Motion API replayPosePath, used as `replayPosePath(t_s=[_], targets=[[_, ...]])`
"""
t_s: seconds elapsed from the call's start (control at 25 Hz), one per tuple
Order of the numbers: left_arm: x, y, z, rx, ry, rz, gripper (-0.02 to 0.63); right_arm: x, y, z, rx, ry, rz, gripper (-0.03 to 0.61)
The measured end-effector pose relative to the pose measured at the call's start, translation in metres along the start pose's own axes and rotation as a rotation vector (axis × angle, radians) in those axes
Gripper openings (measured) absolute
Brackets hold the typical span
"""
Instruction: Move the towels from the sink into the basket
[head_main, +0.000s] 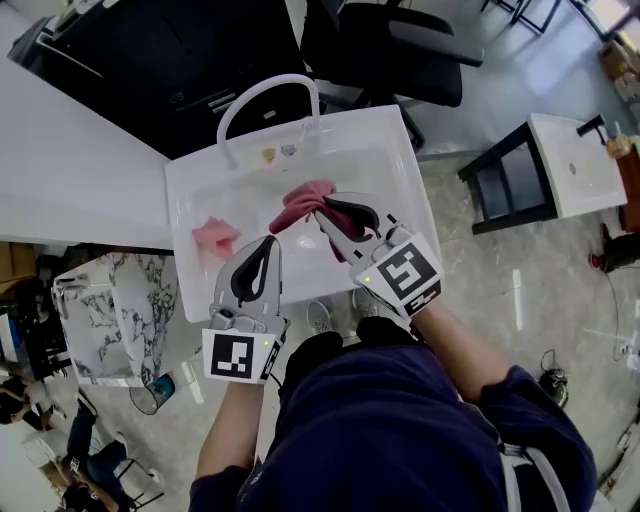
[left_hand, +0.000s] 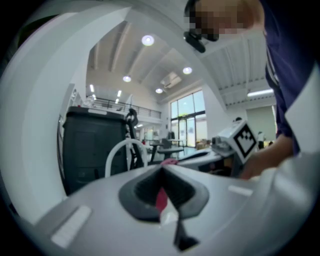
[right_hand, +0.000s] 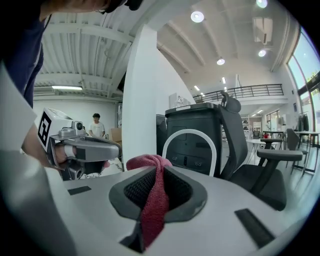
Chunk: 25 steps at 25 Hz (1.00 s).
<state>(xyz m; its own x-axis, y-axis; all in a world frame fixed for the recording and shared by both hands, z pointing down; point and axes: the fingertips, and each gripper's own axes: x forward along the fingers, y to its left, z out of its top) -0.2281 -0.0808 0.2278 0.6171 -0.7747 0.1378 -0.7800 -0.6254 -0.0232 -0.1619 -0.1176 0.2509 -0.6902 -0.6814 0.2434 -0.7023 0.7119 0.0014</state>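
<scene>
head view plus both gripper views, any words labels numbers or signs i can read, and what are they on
No readable words or numbers in any view.
left gripper, marker cube: black-and-white square pattern, no letters.
right gripper, marker cube: same kind of pattern, no letters.
sink, two small stickers on its back rim: too small to read.
red towel: no print seen.

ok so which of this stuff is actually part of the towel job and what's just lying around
Part of the job: red towel, in the right gripper; pink towel; sink; marbled basket.
Just lying about: office chair; dark cabinet; small white-topped table.
</scene>
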Motion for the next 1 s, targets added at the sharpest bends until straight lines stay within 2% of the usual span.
replayPosePath(t_s=[0.48,0.72,1.0], targets=[[-0.008,0.004,-0.002,0.015,-0.028,-0.208,0.003,-0.026,0.008,0.001,0.02,0.011,-0.239,0.046],[0.001,-0.024,-0.003,0.022,-0.037,-0.321,0.003,-0.059,0.006,-0.007,0.041,0.019,-0.342,0.046],[0.018,-0.08,-0.004,0.032,-0.028,-0.443,0.003,-0.118,-0.009,-0.022,0.065,0.017,-0.454,0.046]])
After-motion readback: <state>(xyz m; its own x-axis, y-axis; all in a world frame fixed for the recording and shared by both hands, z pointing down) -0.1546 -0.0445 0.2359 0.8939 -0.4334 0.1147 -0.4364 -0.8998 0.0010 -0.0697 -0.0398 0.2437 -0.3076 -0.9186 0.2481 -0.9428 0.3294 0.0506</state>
